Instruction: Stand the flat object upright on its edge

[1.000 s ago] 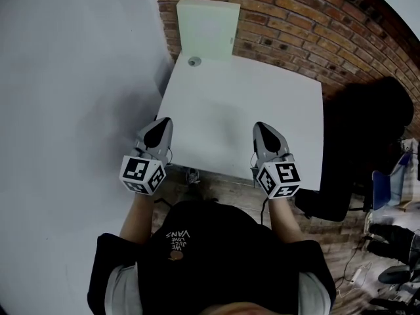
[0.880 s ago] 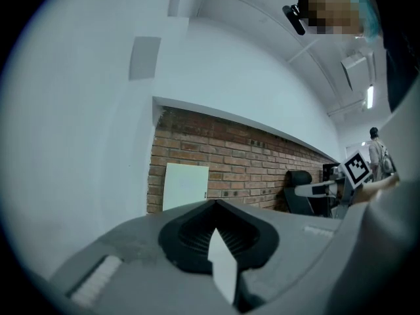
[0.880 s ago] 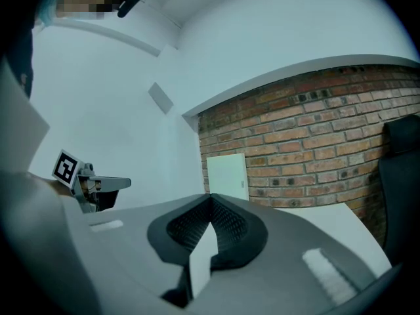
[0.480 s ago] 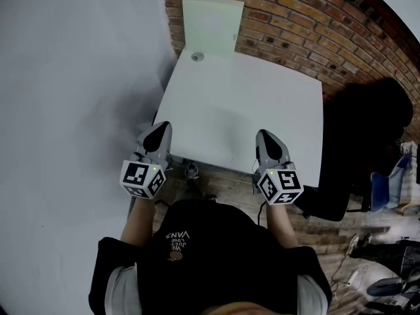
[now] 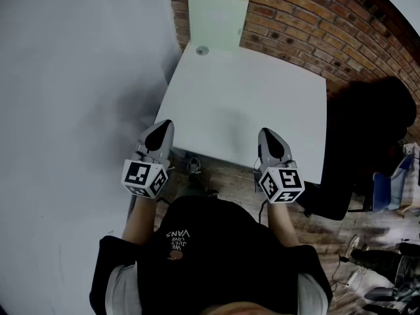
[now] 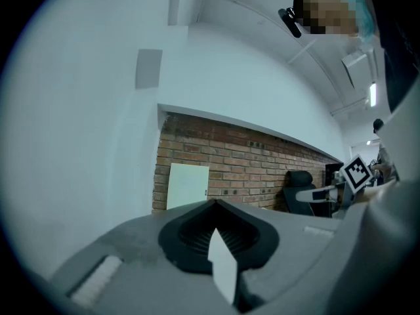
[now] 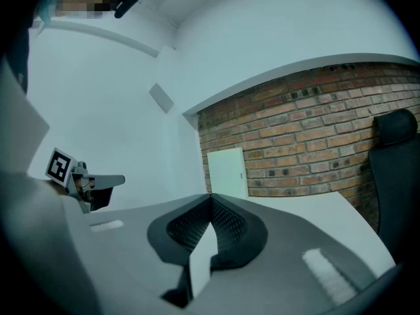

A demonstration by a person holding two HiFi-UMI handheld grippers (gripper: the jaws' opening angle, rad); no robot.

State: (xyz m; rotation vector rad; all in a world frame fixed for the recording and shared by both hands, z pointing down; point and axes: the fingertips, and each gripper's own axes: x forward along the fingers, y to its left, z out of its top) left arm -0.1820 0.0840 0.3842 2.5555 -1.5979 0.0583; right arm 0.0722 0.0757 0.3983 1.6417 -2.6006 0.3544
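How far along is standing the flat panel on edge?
Looks done: the pale flat panel stands upright at the table's far edge, against the brick wall. In hand: nothing; left gripper and right gripper are shut and empty, by the near edge. Left: nothing visible, though I can't tell whether the panel leans on the wall.

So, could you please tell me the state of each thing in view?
Left hand-held gripper: shut, empty.
Right hand-held gripper: shut, empty.
Pale flat rectangular panel: upright against the brick wall.
Small grey round disc: lying flat on the white square table.
Black office chair: unoccupied.
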